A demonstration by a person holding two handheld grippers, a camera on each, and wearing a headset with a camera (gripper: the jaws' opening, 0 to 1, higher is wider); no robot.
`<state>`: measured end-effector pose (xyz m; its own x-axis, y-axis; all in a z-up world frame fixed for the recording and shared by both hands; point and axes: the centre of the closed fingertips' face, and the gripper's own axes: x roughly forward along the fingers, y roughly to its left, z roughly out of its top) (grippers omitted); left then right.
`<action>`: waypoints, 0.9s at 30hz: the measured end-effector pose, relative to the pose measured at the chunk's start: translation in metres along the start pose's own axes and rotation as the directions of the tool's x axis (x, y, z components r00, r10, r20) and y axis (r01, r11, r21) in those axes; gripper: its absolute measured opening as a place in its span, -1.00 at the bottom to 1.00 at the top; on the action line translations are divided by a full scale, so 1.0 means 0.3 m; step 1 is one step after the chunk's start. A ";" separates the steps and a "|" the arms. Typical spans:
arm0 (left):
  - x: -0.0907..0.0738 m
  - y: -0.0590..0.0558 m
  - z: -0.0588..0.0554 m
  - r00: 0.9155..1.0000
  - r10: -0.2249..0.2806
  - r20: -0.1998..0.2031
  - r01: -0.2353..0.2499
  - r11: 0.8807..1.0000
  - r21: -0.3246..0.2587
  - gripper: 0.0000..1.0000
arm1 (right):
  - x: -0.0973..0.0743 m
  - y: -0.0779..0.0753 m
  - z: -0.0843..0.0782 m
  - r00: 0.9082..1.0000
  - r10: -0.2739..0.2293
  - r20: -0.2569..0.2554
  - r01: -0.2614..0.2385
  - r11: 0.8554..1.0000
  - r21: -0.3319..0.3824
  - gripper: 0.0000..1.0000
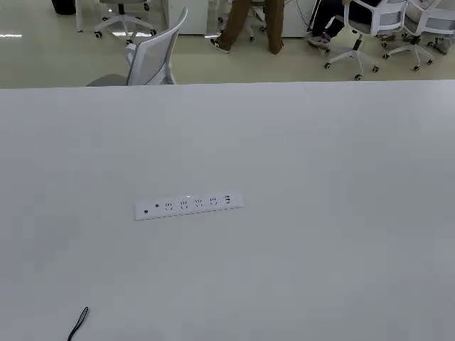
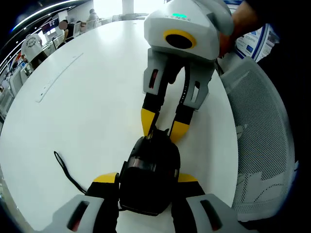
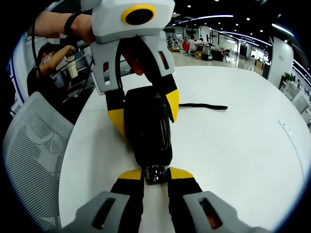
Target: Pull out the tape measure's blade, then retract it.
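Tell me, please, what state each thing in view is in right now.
tape measure: held between both claws
blade: retracted, its end hook at the case mouth
left claw: shut on the tape measure's body
right claw: shut on the blade's end hook
strap: lying slack on the table
power strip: nothing plugged in
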<state>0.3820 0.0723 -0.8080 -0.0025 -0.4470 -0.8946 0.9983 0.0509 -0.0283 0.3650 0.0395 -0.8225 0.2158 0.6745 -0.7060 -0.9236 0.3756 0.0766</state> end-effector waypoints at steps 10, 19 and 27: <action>0.005 -0.010 0.012 0.999 -0.038 0.011 0.038 0.999 -0.008 -0.15 | 0.003 0.004 0.002 0.999 0.004 -0.044 -0.007 0.997 -0.075 -0.67; 0.028 -0.015 0.020 0.999 -0.040 -0.025 0.041 0.997 0.059 -0.14 | 0.006 0.003 -0.001 0.999 0.013 -0.053 -0.017 0.996 -0.090 -0.70; 0.022 -0.013 0.015 0.999 -0.036 -0.032 0.038 0.998 0.046 -0.15 | 0.003 0.001 -0.001 0.998 0.022 -0.057 -0.027 0.996 -0.079 -0.73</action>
<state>0.3782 0.0651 -0.8118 -0.0408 -0.4199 -0.9067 0.9991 -0.0077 -0.0414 0.3648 0.0400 -0.8232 0.1767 0.6456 -0.7430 -0.9513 0.3057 0.0393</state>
